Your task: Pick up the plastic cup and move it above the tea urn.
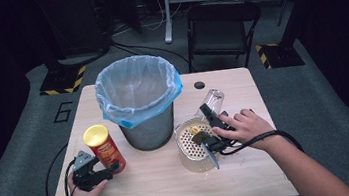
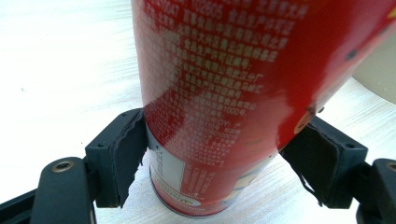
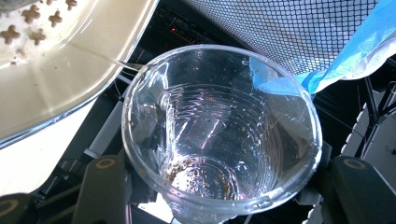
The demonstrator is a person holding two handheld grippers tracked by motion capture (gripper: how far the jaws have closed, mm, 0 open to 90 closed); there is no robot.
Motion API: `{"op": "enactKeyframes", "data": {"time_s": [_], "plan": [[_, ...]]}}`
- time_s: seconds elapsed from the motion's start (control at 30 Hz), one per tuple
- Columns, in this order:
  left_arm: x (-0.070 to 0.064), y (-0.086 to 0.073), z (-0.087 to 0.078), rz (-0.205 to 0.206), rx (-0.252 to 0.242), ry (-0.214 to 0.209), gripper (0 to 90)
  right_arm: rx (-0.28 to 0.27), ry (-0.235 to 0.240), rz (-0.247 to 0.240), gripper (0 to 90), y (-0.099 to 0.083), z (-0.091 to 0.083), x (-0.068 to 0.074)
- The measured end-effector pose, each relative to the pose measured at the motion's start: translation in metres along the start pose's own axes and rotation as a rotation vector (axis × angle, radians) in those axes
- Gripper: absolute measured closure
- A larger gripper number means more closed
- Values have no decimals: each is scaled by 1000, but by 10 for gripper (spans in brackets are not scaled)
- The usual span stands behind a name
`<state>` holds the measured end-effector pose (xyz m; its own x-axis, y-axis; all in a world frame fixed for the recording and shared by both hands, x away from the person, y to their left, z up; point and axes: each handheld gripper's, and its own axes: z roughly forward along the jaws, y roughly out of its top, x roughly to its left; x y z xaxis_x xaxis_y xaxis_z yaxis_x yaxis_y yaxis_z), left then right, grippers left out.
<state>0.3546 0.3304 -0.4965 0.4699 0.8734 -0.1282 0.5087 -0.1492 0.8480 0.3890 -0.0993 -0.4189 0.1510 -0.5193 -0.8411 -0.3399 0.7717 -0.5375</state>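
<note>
We have our left gripper (image 1: 105,173) closed on the base of the red crisp tube (image 1: 104,148), which stands upright on the worktop (image 1: 163,185) just left of the lined mesh bin (image 1: 138,100). Our right gripper (image 1: 211,115) clamps the clear plastic cup (image 3: 219,135), tipped between the bin and the perforated bowl (image 1: 191,143).

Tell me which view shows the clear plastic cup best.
The right gripper view: the clear plastic cup sits between the right tongs, its mouth toward the camera, brown residue at its bottom. The high view shows it small and tilted beside the bin.
</note>
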Motion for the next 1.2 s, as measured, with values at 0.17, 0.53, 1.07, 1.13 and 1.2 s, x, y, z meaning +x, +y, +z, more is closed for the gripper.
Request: {"op": "enactKeyframes", "data": {"time_s": [0.17,0.53,1.07,1.13,1.2], "plan": [[0,0,0,3,8,-3,224,-3,-7,3,391,1,-2,-1],[0,0,0,2,4,-1,224,-19,-27,1,392,3,-5,-4],[0,0,0,2,-3,3,224,-22,-51,8,392,2,-6,-7],[0,0,0,2,-3,3,224,-23,-52,9,392,2,-6,-7],[0,0,0,2,-3,3,224,-24,-53,7,392,2,-7,-7]]}}
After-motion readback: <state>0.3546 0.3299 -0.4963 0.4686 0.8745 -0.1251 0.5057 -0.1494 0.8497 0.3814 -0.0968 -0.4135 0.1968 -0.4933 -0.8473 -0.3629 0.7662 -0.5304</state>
